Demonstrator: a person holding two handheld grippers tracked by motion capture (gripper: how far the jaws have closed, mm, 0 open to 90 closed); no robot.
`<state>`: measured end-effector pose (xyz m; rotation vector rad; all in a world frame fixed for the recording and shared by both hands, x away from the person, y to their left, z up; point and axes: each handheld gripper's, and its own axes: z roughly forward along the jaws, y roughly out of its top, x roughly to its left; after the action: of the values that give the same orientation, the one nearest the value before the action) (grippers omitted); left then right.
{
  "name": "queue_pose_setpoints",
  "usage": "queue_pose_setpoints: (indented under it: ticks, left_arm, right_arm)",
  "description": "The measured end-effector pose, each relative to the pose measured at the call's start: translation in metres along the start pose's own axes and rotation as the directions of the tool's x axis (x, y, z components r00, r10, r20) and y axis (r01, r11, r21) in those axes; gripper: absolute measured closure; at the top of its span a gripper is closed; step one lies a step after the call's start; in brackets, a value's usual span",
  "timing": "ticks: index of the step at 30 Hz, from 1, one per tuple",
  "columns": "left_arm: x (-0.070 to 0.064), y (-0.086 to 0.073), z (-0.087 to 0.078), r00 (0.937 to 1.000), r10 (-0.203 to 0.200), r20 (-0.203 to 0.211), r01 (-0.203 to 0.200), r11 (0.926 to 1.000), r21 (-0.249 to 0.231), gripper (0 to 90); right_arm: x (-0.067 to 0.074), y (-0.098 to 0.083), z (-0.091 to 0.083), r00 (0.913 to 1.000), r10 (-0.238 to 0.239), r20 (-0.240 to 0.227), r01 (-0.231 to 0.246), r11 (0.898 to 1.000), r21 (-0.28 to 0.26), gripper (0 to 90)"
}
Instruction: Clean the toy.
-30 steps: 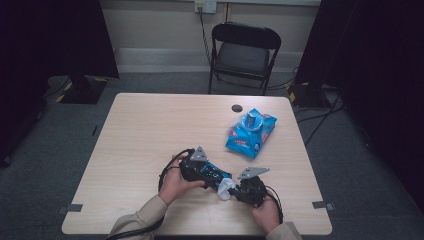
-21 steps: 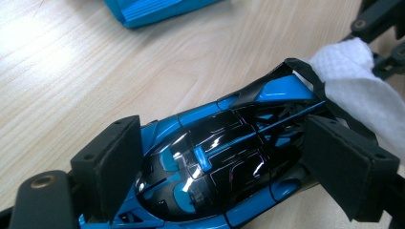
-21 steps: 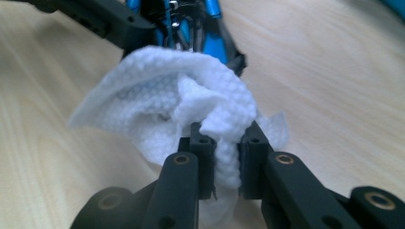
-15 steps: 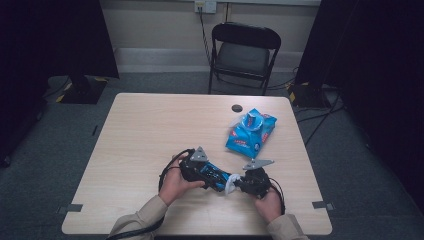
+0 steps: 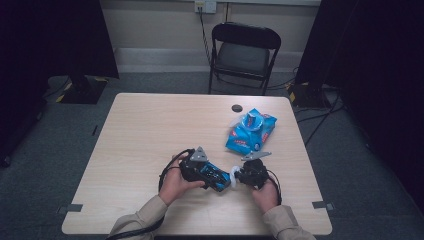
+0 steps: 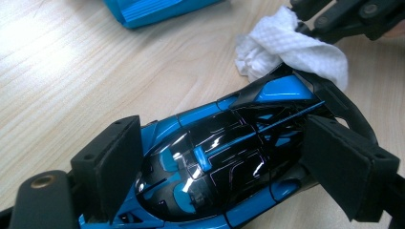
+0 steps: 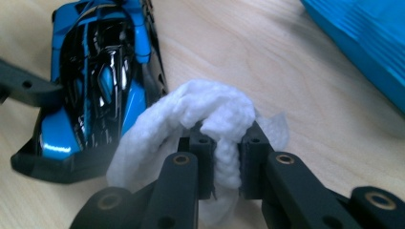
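Note:
A glossy blue and black toy car [image 6: 215, 162] [image 7: 95, 86] [image 5: 212, 176] lies on the table near its front edge. My left gripper [image 6: 219, 167] [image 5: 202, 170] is shut on the car, one pad on each of its sides. A crumpled white wipe [image 7: 210, 119] [image 6: 291, 45] [image 5: 233, 175] is pinched between the pads of my right gripper [image 7: 224, 164] [image 5: 247, 173]. The wipe touches one end of the car.
A blue packet of wipes [image 5: 250, 131] lies on the table behind the grippers, toward the right. A small dark round object [image 5: 236, 108] rests near the far edge. A black folding chair [image 5: 242, 52] stands beyond the table.
My right gripper has moved with the wipe a little toward the far edge of the table, staying at the car's end. The left gripper and the car have kept still.

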<state>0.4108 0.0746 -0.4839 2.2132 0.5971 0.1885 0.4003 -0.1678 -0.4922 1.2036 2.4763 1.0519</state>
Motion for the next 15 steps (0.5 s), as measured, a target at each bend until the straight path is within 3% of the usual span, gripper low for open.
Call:
queue_pose_setpoints:
  ticks: [15]
  left_arm:
    - [0.0003, 0.0001, 0.0001, 1.0000, -0.001, 0.001, 0.001, 1.0000, 0.000, 14.2]
  right_arm:
    - [-0.0026, 0.0003, -0.0046, 0.9994, -0.008, 0.032, 0.008, 1.000, 0.023, 79.2]
